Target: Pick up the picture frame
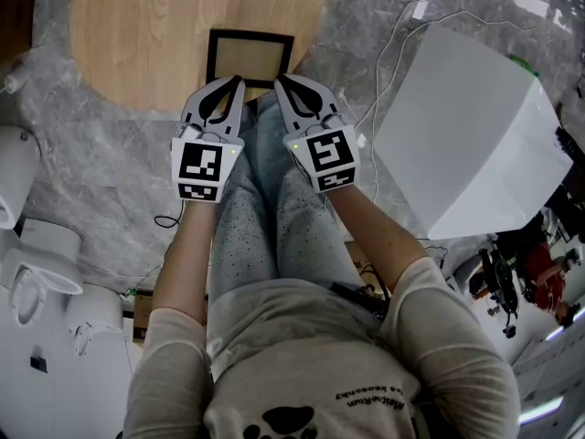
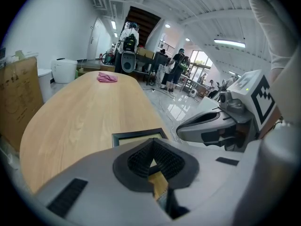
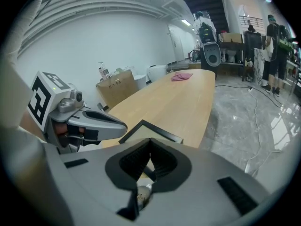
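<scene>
A black picture frame point(image 1: 249, 55) lies flat on the oval wooden table point(image 1: 137, 35), close to its near edge. My left gripper point(image 1: 239, 80) and right gripper point(image 1: 279, 80) hover side by side just short of the frame's near edge, left tip by its left half, right tip by its right corner. Both are shut with nothing between the jaws. The left gripper view has the frame point(image 2: 138, 136) just beyond my shut left gripper point(image 2: 151, 141), with the right gripper point(image 2: 211, 124) alongside. In the right gripper view the frame point(image 3: 153, 130) lies past the shut right gripper point(image 3: 150, 140).
A large white box point(image 1: 475, 135) stands on the marble floor to the right, with cables point(image 1: 402, 35) running past it. White appliances point(image 1: 27, 245) sit at the left. A pink cloth point(image 2: 107, 77) lies at the table's far end. People stand in the background.
</scene>
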`<control>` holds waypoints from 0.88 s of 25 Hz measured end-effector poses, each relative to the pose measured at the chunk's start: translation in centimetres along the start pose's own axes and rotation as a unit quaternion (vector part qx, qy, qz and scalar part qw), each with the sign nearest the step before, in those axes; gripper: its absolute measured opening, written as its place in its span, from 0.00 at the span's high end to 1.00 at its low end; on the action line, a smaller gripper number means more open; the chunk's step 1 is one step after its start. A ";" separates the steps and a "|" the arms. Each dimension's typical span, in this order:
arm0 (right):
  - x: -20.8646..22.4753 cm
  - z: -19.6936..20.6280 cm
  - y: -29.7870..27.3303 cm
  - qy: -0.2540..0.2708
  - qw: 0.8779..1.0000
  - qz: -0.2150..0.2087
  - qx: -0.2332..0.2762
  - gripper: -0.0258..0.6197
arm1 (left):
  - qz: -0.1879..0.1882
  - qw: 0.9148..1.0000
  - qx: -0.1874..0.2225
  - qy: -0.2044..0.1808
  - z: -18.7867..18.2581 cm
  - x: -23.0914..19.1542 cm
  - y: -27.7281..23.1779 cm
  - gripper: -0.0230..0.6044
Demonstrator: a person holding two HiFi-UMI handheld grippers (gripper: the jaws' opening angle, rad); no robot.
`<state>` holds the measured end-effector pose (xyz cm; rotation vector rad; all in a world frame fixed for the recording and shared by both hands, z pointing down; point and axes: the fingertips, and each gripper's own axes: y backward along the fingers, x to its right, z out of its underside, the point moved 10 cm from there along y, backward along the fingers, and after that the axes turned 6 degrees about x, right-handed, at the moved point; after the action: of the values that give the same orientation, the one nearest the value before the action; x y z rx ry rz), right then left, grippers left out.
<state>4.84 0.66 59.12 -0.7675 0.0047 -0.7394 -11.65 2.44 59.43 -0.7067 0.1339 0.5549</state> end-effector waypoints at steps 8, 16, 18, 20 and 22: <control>0.3 1.1 -0.7 -0.018 1.000 0.011 -0.019 0.95 | -0.006 1.000 -0.013 -0.001 0.6 -0.6 -0.6 0.95; 0.8 1.5 -1.3 -0.025 0.999 0.013 -0.032 0.95 | -0.037 0.998 -0.040 0.009 1.2 -2.4 -1.3 0.95; 0.9 1.5 -1.5 -0.025 0.999 0.013 -0.036 0.95 | -0.047 0.998 -0.048 0.010 1.3 -3.1 -1.3 0.95; 1.1 1.6 -1.7 -0.025 0.999 0.013 -0.039 0.95 | -0.057 0.997 -0.057 0.009 1.5 -3.8 -1.4 0.95; 1.3 1.8 -1.8 -0.026 0.999 0.012 -0.042 0.95 | -0.064 0.996 -0.067 0.008 1.6 -4.3 -1.7 0.95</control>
<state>5.16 0.15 61.89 -0.8646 -0.0024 -0.6988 -14.50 0.56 62.91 -0.8447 0.0656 0.4377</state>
